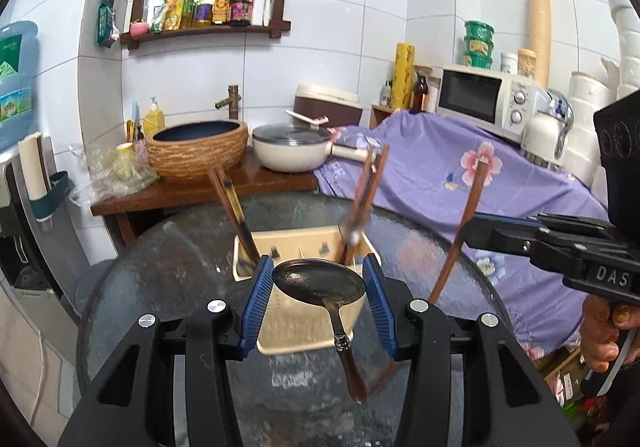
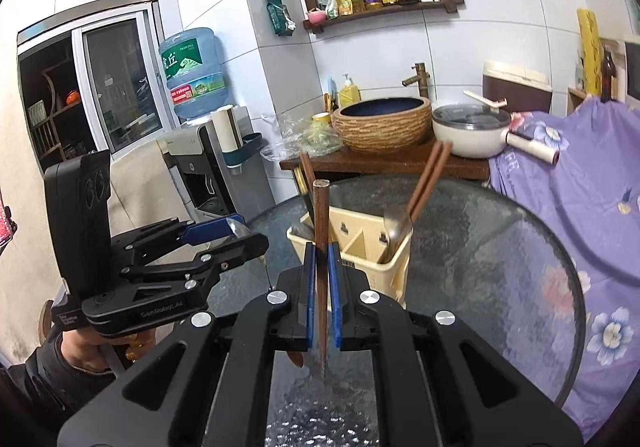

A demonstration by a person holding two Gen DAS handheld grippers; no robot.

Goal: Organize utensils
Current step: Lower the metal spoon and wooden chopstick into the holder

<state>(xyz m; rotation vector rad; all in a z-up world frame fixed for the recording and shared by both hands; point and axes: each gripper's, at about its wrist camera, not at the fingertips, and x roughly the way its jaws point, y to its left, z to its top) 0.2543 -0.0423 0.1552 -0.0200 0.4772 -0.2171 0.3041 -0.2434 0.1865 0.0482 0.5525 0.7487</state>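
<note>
A beige utensil holder [image 1: 304, 247] [image 2: 360, 243] stands on the round glass table [image 1: 180, 279] [image 2: 500, 247], with chopsticks and a spoon leaning in its compartments. My left gripper [image 1: 318, 279] is shut on the bowl of a metal spoon [image 1: 320, 281], whose dark wooden handle hangs down toward the camera, just in front of the holder. My right gripper [image 2: 321, 279], right of the holder in the left wrist view [image 1: 472, 225], is shut on a pair of wooden chopsticks [image 2: 321, 247] [image 1: 464, 223], held upright above the table.
Behind the table a wooden counter [image 1: 180, 195] carries a woven basin [image 1: 196, 151] and a lidded white pan [image 1: 292, 151]. A purple floral cloth [image 1: 460, 175] covers the surface at right, under a microwave [image 1: 480, 99]. A water dispenser [image 2: 200, 127] stands at left.
</note>
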